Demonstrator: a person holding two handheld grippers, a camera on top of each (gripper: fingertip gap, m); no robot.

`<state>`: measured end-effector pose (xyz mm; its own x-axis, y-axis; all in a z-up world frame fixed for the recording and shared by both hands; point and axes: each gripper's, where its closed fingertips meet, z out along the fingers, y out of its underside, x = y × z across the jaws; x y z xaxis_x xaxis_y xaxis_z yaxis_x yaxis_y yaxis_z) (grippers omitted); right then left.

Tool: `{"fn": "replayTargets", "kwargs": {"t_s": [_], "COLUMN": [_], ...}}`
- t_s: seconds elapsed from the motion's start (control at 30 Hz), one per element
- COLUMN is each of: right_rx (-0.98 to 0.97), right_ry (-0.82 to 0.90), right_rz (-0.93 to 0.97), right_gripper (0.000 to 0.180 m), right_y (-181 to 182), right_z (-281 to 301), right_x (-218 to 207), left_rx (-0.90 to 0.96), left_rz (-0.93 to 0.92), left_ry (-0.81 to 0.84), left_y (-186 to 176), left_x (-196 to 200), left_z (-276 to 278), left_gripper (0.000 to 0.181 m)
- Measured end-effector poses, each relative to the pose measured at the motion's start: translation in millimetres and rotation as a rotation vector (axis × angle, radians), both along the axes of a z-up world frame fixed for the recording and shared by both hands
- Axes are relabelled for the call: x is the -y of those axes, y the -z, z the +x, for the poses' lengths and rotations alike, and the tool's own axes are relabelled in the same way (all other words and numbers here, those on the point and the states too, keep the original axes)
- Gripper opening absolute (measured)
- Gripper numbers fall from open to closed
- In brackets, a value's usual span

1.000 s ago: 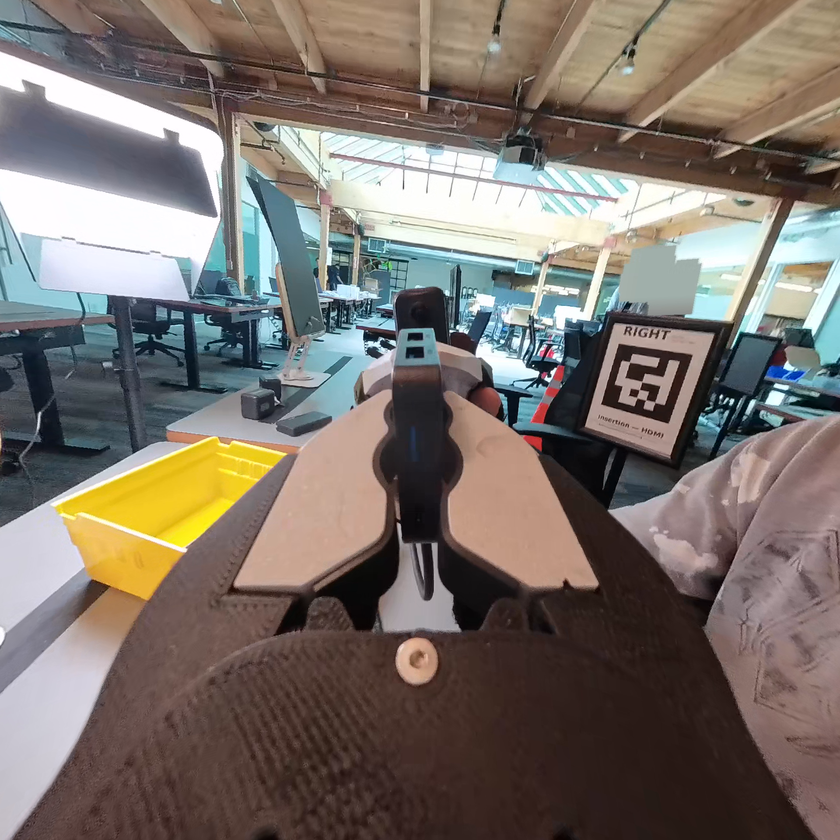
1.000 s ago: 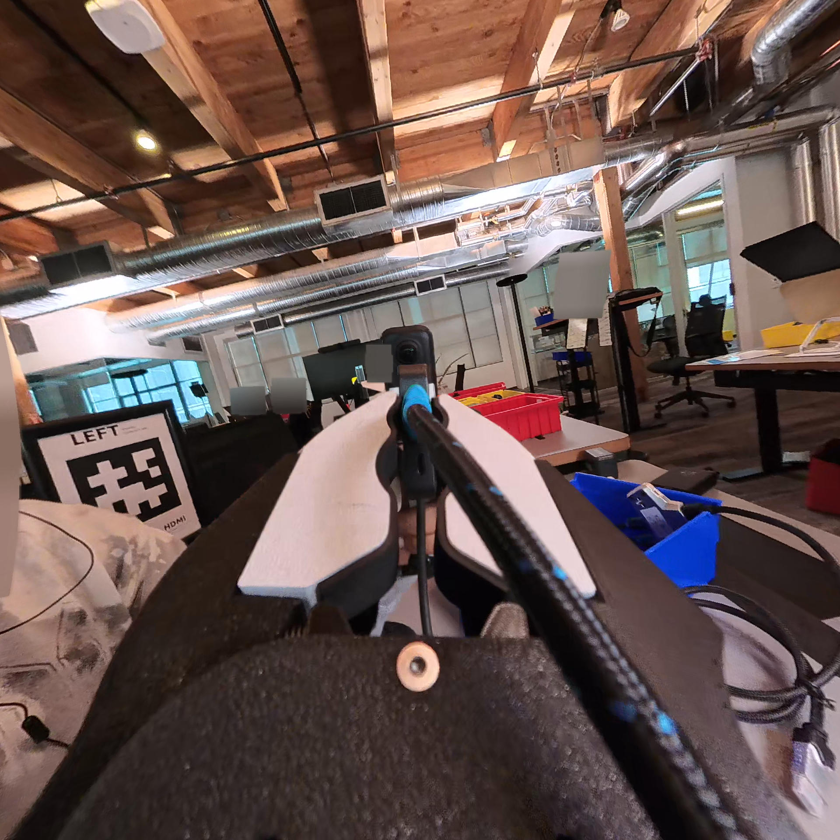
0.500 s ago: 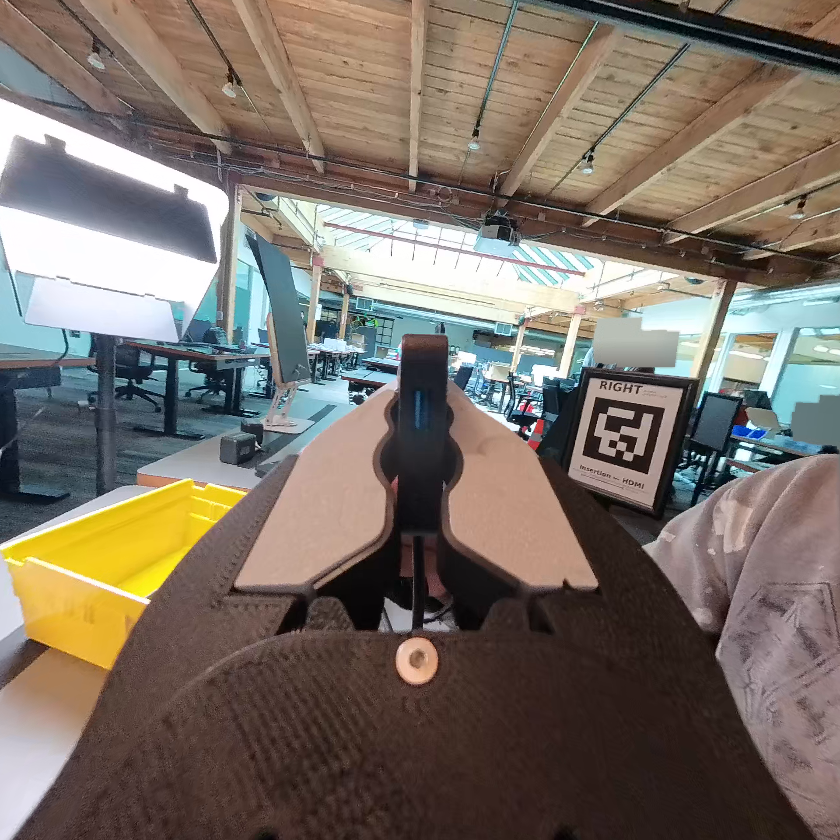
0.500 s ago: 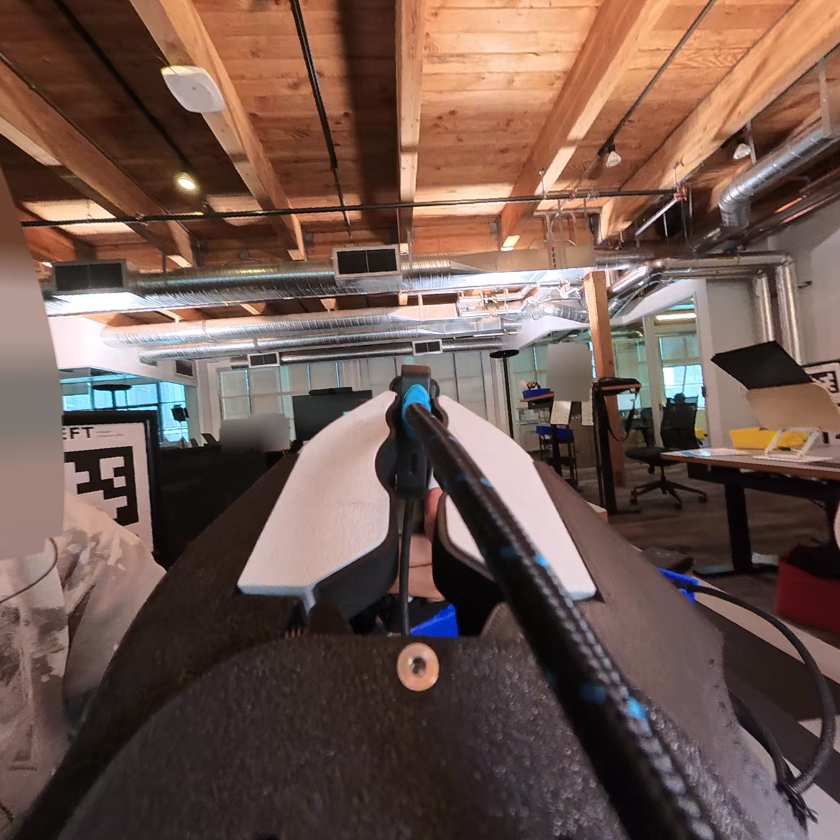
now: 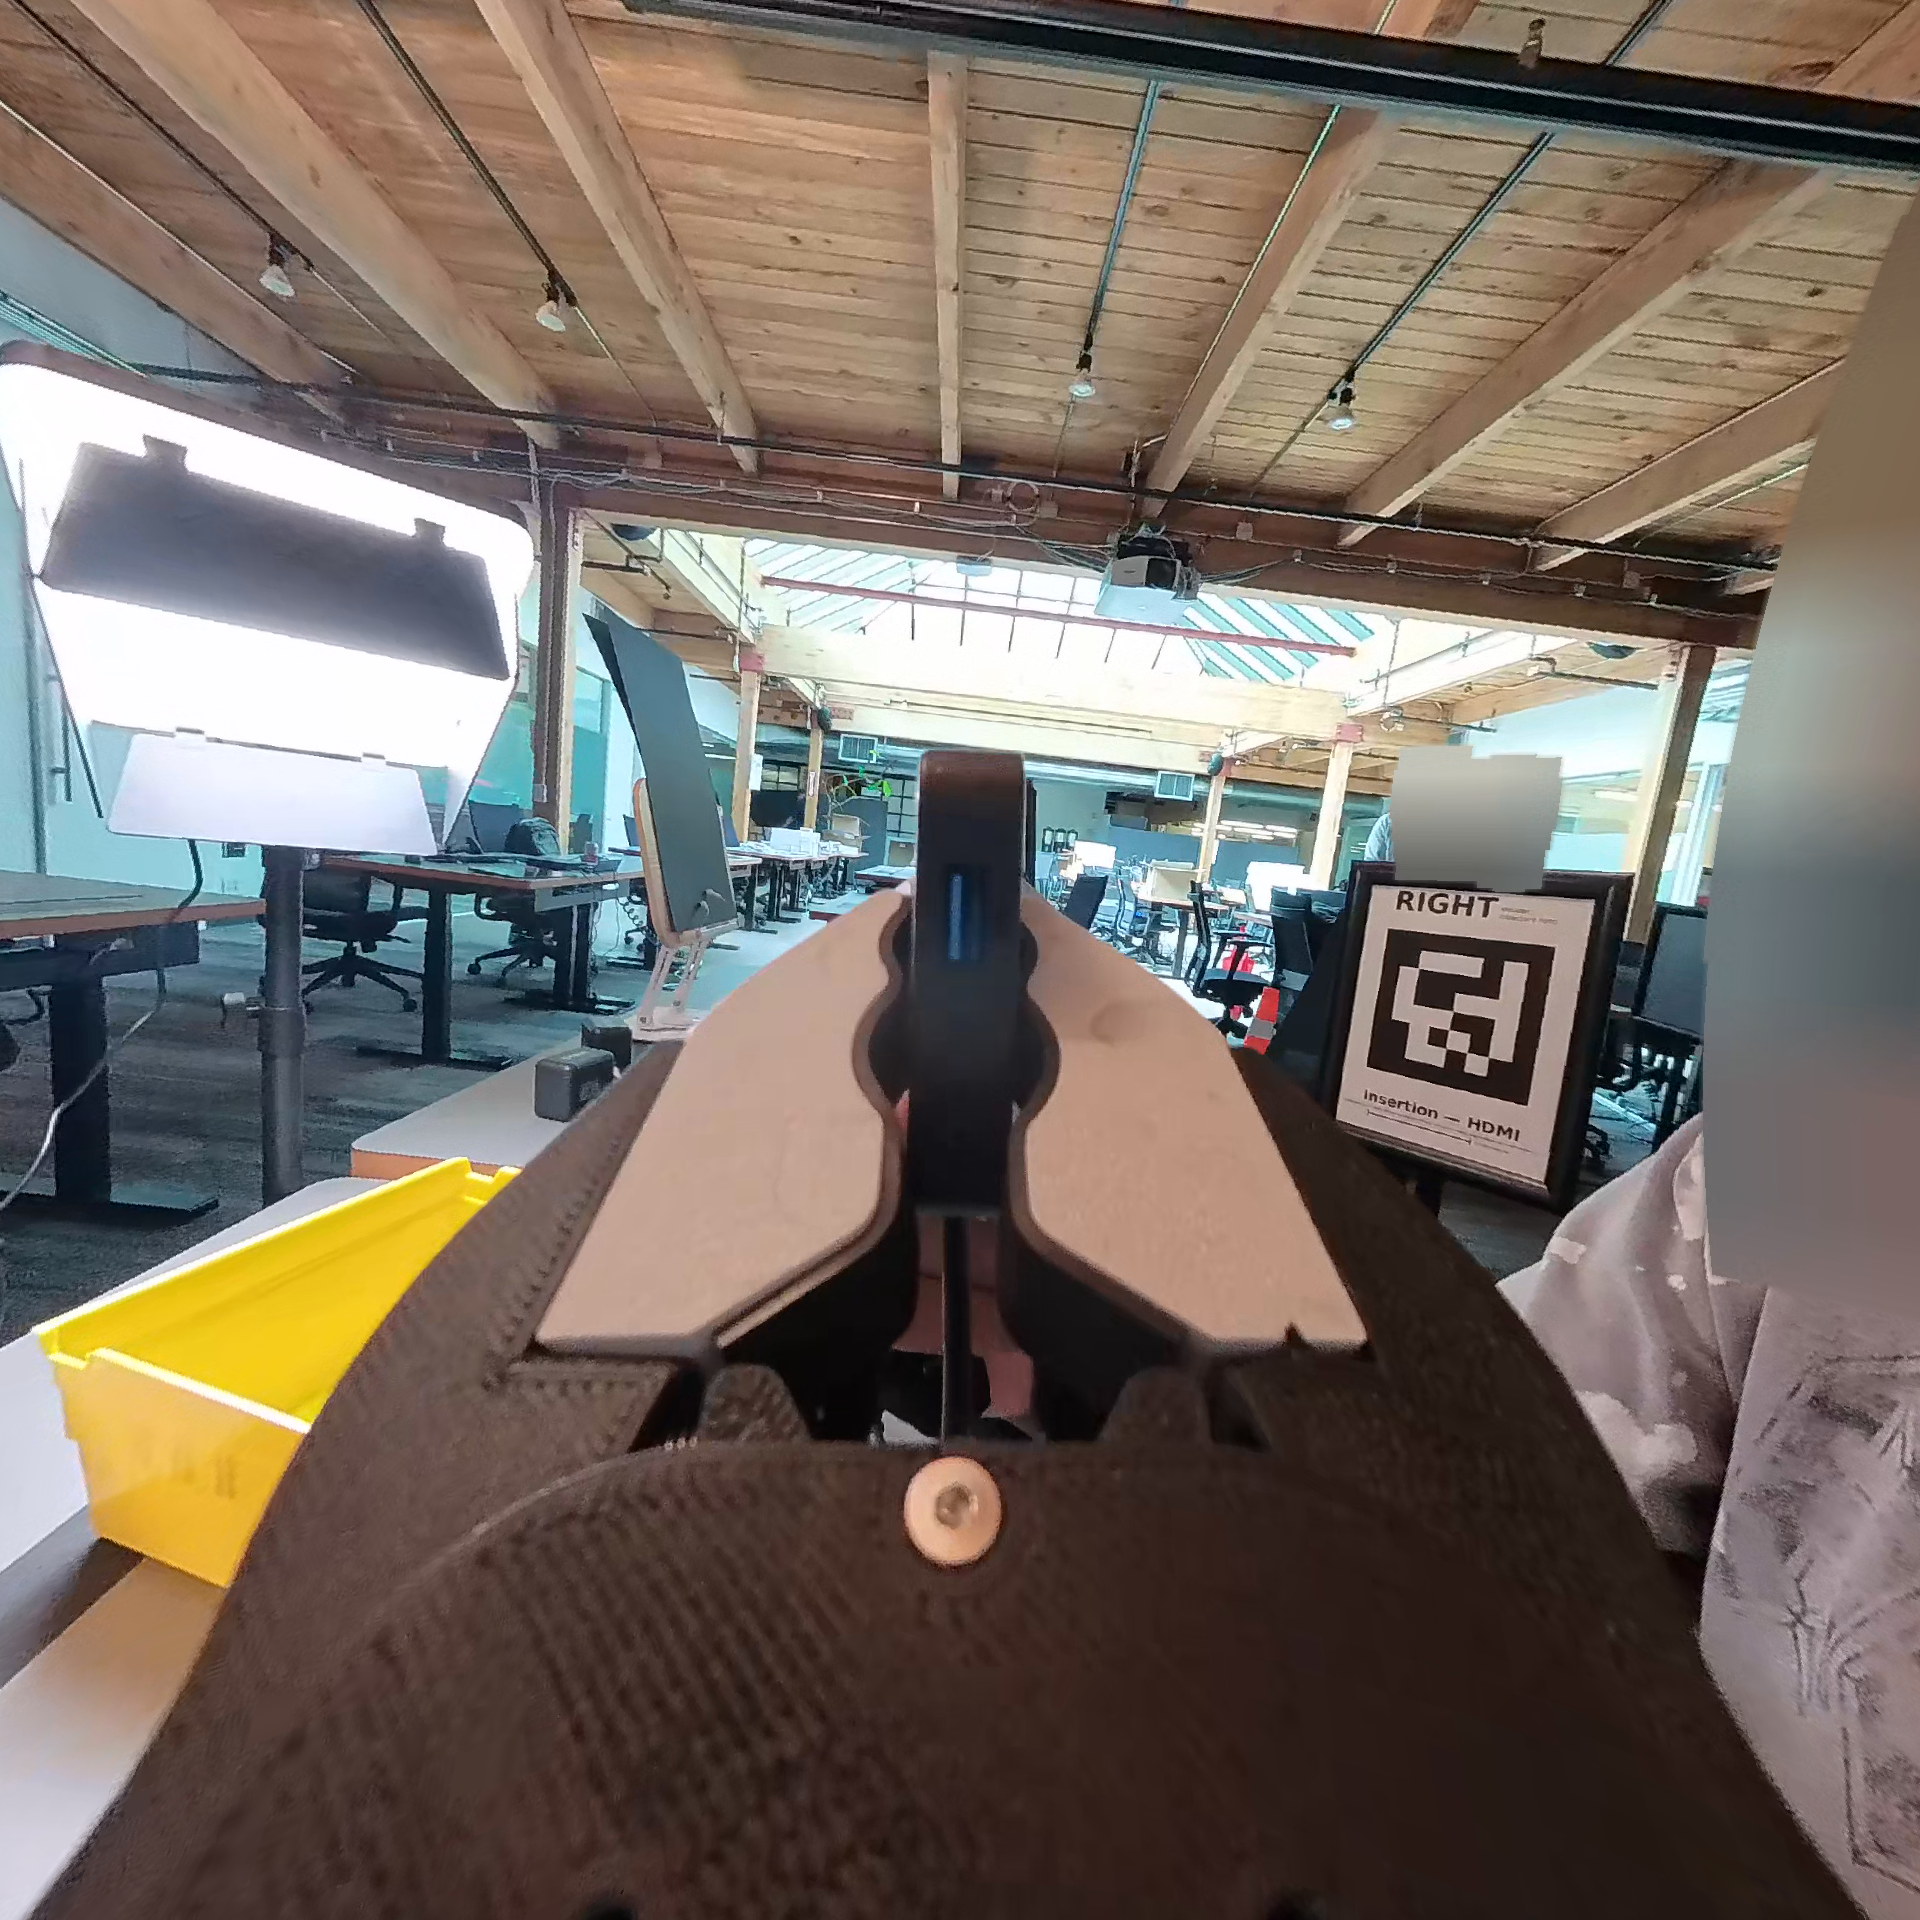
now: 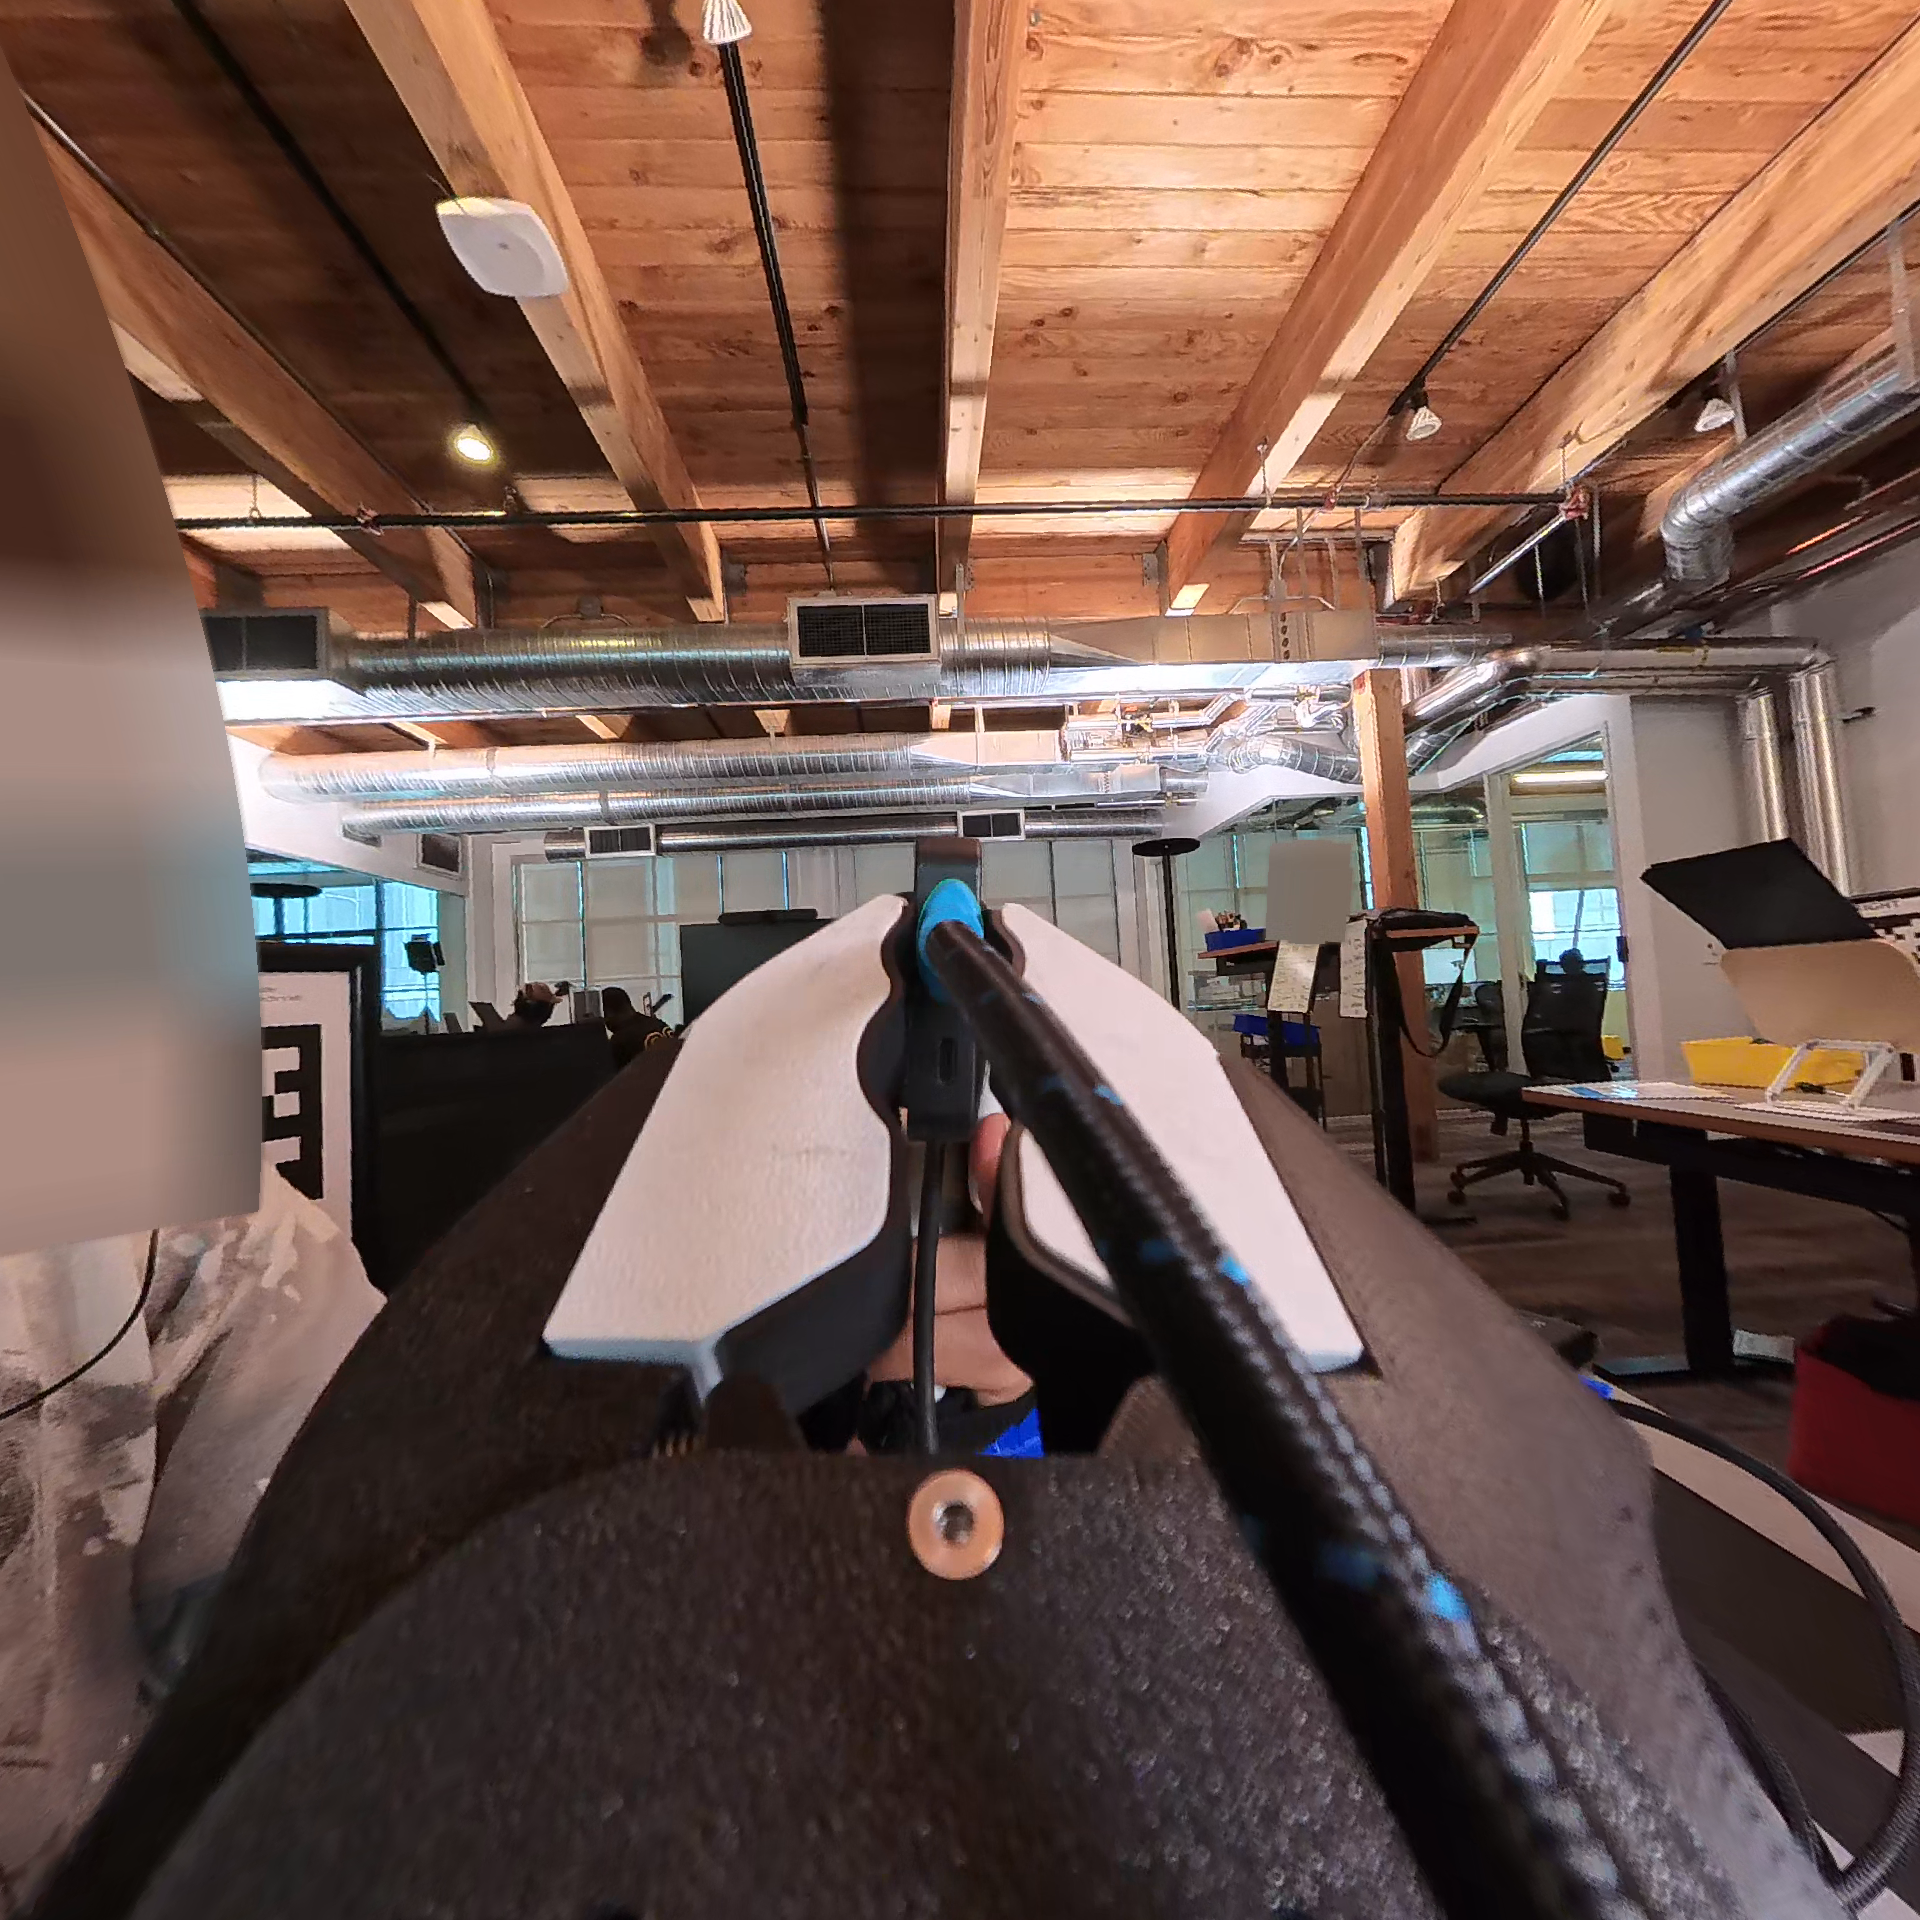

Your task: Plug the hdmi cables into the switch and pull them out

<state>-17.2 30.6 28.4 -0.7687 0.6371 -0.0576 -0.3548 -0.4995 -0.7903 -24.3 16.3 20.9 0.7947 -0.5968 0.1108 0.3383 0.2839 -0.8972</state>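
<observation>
Left wrist view: left hand-held gripper (image 5: 961,997) raised and tilted upward, fingers closed tight on a black switch (image 5: 964,935) with a blue port facing the camera. Yellow bin (image 5: 208,1382) on the tabletop (image 5: 31,1455) at lower left. Right wrist view: right hand-held gripper (image 6: 943,997) clamped on the plug of a black-and-blue braided hdmi cable (image 6: 1195,1257), which trails back past the camera. Whether plug and switch are mated cannot be determined.

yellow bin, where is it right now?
Left wrist view, lower left: the yellow bin sits on the white table, just left of the left tool, which partly hides its right end.
</observation>
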Motion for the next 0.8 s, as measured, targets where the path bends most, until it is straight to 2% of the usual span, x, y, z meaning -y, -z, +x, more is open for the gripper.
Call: {"fn": "replayTargets", "kwargs": {"t_s": [0.03, 0.07, 0.1, 0.17, 0.23, 0.33, 0.47, 0.67, 0.8], "right_rx": [-0.043, -0.102, -0.125, -0.077, -0.025, 0.137, 0.485, 1.023, 1.254], "right_ry": [-0.005, -0.022, 0.006, 0.200, 0.194, 0.246, 0.214, 0.175, 0.137], "right_rz": [-0.099, -0.255, -0.284, -0.080, -0.005, 0.022, 0.148, 0.645, 0.968], "right_gripper": [0.012, 0.011, 0.011, 0.012, 0.011, 0.011, 0.011, 0.011, 0.011], "right_y": [-7, -16, -18, -14, -20, -10, 33, 126, 192], "right_z": [7, 21, 33, 37, 38, 19, -16, -68, -72], "right_x": [-18, -54, -84, -93, -85, -98, -104, -129, -157], "left_rx": [0.024, 0.160, 0.239, 0.045, -0.049, -0.088, -0.049, -0.068, -0.091], "left_rz": [0.024, 0.131, 0.188, 0.190, 0.106, 0.051, -0.002, 0.007, 0.003], "left_ry": [-0.006, -0.016, -0.020, -0.235, -0.213, -0.270, -0.299, -0.354, -0.388], "left_y": [-2, -19, -32, -39, -41, -35, -29, -34, -35], "left_x": [2, 19, 41, 65, 68, 56, 50, 58, 63], "left_z": [-4, -27, -56, -82, -70, -68, -80, -88, -94], "left_gripper": [0.015, 0.014, 0.013, 0.014, 0.015, 0.015, 0.014, 0.014, 0.014]}}
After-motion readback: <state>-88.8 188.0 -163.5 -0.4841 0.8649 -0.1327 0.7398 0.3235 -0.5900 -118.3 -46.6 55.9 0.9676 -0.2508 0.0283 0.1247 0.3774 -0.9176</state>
